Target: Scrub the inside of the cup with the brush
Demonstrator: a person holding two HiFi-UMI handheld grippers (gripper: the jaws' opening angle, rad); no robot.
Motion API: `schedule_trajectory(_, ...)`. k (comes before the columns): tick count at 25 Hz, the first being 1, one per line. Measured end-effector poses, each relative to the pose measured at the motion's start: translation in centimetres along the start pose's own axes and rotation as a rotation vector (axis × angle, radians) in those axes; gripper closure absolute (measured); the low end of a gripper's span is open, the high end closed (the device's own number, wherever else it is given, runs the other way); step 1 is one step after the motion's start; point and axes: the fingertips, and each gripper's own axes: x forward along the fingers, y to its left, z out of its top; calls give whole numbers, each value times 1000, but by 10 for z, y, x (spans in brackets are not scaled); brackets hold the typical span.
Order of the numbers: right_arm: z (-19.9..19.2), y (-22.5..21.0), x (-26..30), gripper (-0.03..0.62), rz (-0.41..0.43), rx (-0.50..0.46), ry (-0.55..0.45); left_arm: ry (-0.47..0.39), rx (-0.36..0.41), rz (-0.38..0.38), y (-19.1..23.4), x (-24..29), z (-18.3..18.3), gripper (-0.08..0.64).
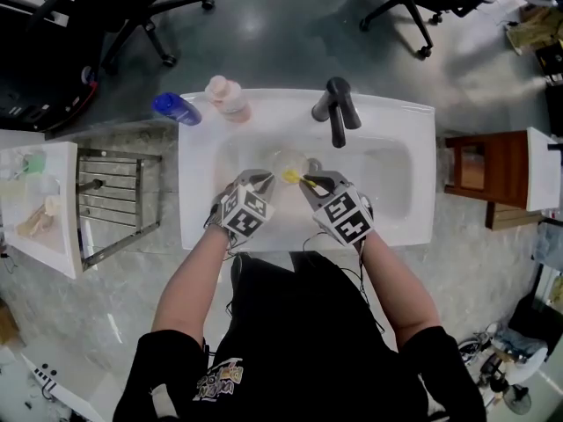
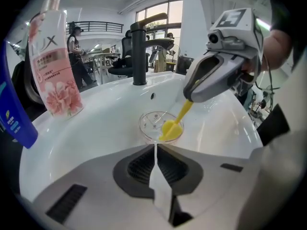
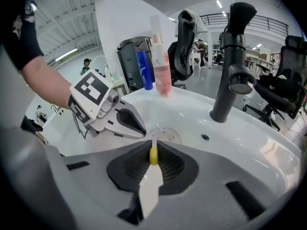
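A clear cup (image 1: 283,161) stands in the middle of the white sink (image 1: 396,121). My left gripper (image 1: 264,179) reaches it from the near left, and its jaws are shut on the cup's near rim (image 2: 156,139). My right gripper (image 1: 310,181) is shut on the handle of a yellow brush (image 3: 153,155). The brush slants down from the right gripper (image 2: 189,97), and its yellow head (image 2: 171,128) sits inside the cup (image 2: 151,123). In the right gripper view the left gripper (image 3: 143,131) touches the cup (image 3: 165,135) from the left.
A black faucet (image 1: 337,112) stands at the back of the sink. A pink bottle (image 1: 227,97) and a blue bottle (image 1: 176,108) sit on the back left corner. A metal rack (image 1: 114,205) is to the left, a wooden stool (image 1: 484,170) to the right.
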Motion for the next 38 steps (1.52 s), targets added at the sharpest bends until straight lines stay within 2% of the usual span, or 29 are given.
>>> schedule_trajectory(8, -2, 0, 1, 555, -6, 13, 7, 25, 76, -18, -4, 2, -1, 534)
schedule_trajectory(10, -2, 0, 1, 555, -4, 16, 9, 27, 89, -36, -7, 3, 1, 507)
schedule_trajectory(12, -3, 0, 2, 555, -1, 19, 10, 24, 83, -62, -10, 4, 2, 446)
schedule_trajectory(17, -4, -2, 3, 555, -2, 27, 14, 22, 87, -104, -16, 6, 5, 413)
schedule_trajectory(18, -4, -3, 3, 555, -2, 28, 14, 25, 87, -117, -18, 6, 5, 375)
schedule_trajectory(20, -5, -4, 3, 555, -2, 32, 14, 34, 85, -135, -20, 7, 3, 365)
schedule_trajectory(26, -6, -7, 6, 555, 0, 46, 17, 82, 115, -134, -23, 18, -5, 375)
schedule_trajectory(29, -6, -8, 6, 555, 0, 46, 18, 95, 124, -133, -24, 22, -7, 426)
schedule_trajectory(32, -6, -9, 6, 555, 3, 48, 20, 89, 109, -123, -23, 22, -7, 511)
schedule_trajectory(38, -2, -5, 8, 555, 14, 41, 18, 69, 103, -117, -21, 20, -6, 512)
